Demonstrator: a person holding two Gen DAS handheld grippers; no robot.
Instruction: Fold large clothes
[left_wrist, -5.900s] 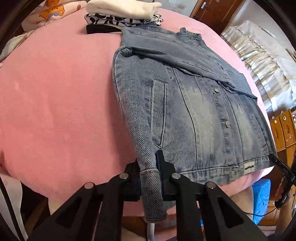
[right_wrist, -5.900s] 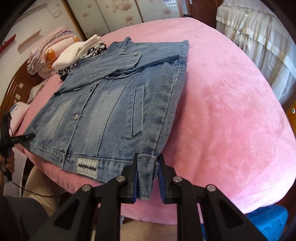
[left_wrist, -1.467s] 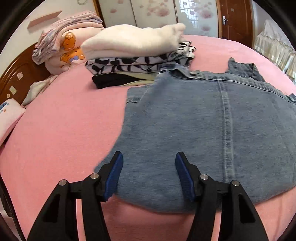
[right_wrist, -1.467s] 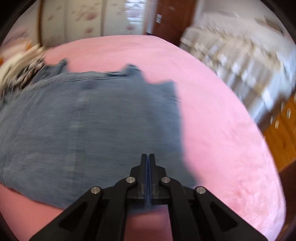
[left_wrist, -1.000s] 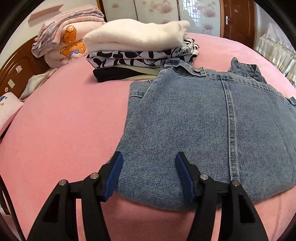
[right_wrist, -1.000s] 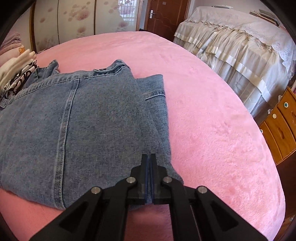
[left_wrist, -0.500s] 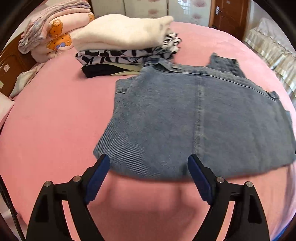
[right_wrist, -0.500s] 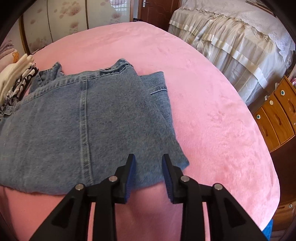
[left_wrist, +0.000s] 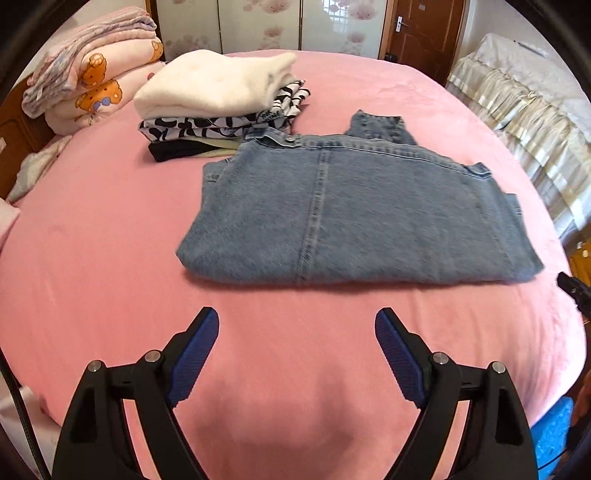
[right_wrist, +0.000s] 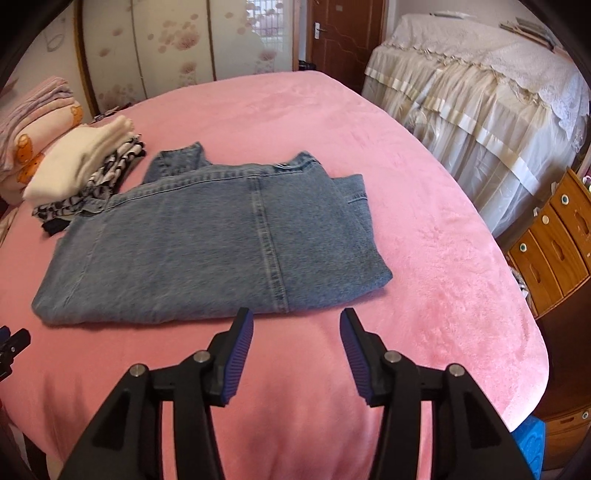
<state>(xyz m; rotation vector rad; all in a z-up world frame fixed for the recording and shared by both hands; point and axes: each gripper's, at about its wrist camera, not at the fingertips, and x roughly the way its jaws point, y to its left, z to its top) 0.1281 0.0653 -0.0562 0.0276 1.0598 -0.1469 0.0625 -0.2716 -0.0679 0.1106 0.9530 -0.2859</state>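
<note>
A blue denim jacket (left_wrist: 354, 210) (right_wrist: 221, 240) lies folded in half, back panel up, on the pink bed (left_wrist: 110, 258) (right_wrist: 424, 240). My left gripper (left_wrist: 297, 325) hovers open over bare blanket, short of the jacket's near fold, with nothing between its blue pads. My right gripper (right_wrist: 296, 321) hangs just short of the jacket's near right edge. Its jaws are opening and hold nothing. The tip of the right gripper (left_wrist: 574, 290) shows at the left wrist view's right edge.
A stack of folded clothes (left_wrist: 221, 107) (right_wrist: 81, 173) sits just beyond the jacket's collar. Folded quilts (left_wrist: 88, 85) lie at the headboard. A second bed (right_wrist: 480, 92) and a wooden drawer unit (right_wrist: 554, 236) stand to the right. A blue box (left_wrist: 554, 439) sits on the floor.
Both grippers let go of the jacket's near fold, opened, and pulled back and up. The jacket stays flat on the bed.
</note>
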